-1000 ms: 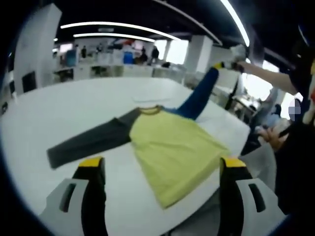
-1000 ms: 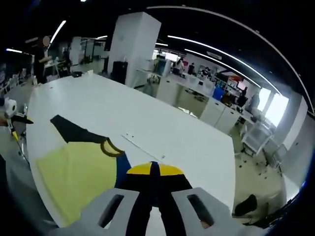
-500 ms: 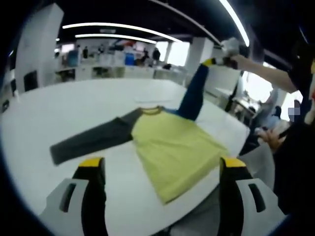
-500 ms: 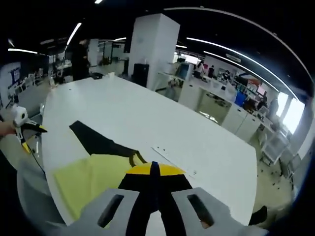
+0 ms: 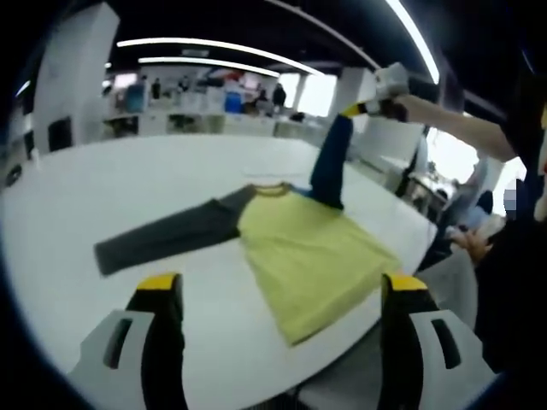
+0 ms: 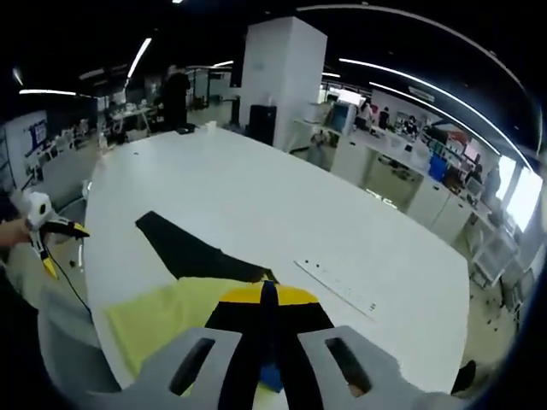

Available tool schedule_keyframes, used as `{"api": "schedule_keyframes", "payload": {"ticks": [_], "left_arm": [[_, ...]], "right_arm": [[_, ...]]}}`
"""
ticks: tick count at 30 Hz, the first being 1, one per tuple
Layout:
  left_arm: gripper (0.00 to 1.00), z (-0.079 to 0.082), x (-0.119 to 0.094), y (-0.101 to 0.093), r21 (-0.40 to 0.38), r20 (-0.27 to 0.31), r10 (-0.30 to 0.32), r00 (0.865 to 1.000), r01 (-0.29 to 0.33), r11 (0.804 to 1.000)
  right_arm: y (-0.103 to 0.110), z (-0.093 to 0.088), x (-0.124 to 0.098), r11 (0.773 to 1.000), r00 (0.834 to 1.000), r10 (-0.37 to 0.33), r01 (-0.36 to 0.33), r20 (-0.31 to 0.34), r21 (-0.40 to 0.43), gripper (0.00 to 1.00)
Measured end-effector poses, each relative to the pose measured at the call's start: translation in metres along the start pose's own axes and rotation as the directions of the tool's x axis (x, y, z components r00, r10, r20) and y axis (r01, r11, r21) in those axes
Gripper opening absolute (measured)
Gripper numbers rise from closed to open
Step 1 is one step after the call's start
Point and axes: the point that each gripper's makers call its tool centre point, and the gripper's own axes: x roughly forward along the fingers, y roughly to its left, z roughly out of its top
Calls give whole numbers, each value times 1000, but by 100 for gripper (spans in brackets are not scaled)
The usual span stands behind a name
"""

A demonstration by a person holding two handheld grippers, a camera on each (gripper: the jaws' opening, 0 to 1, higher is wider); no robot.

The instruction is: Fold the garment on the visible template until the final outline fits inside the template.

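A long-sleeved shirt lies flat on the white table [image 5: 111,184]. Its yellow body [image 5: 309,254] faces me, and its dark grey sleeve [image 5: 164,239] stretches left. The blue sleeve [image 5: 328,167] rises almost upright, its cuff pinched in my right gripper [image 5: 366,108], which a person's arm holds high. My left gripper [image 5: 280,286] hovers open over the table's near edge, nothing between its fingers. In the right gripper view, my right gripper [image 6: 263,295] is shut with a bit of blue sleeve [image 6: 270,376] below it, above the yellow body [image 6: 162,320] and grey sleeve [image 6: 184,252]. My left gripper [image 6: 61,248] hangs open at the left.
A thin marked strip [image 6: 338,286] lies on the table [image 6: 282,213] beyond the collar. A person's arm [image 5: 457,124] and dark clothing stand at the table's right side. Desks, a white pillar [image 6: 282,77] and distant people fill the office behind.
My right gripper has lifted the blue sleeve higher and swung it in over the shirt, so it now hangs nearly upright. The left gripper stays open and about still.
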Motion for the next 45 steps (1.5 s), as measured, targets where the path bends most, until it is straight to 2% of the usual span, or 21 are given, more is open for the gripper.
{"api": "schedule_keyframes", "payload": {"ticks": [13, 27, 34, 36, 45], "left_arm": [[92, -2, 3, 3, -11, -3, -1, 1000, 1, 1000], [92, -4, 5, 8, -24, -11, -1, 1000, 1, 1000], [92, -6, 7, 15, -34, -13, -1, 1000, 0, 999], [92, -7, 7, 18, -37, -12, 2, 1000, -3, 999], [92, -11, 5, 26, -51, -19, 17, 1000, -18, 999]], "right_arm": [[19, 4, 31, 999, 1000, 28, -27, -11, 44, 3], [44, -13, 83, 994, 996, 62, -56, -60, 93, 3], [50, -18, 102, 990, 995, 73, -64, -65, 124, 3], [48, -20, 116, 988, 994, 76, -66, -73, 140, 3], [59, -32, 130, 985, 990, 90, -73, -107, 155, 3]]}}
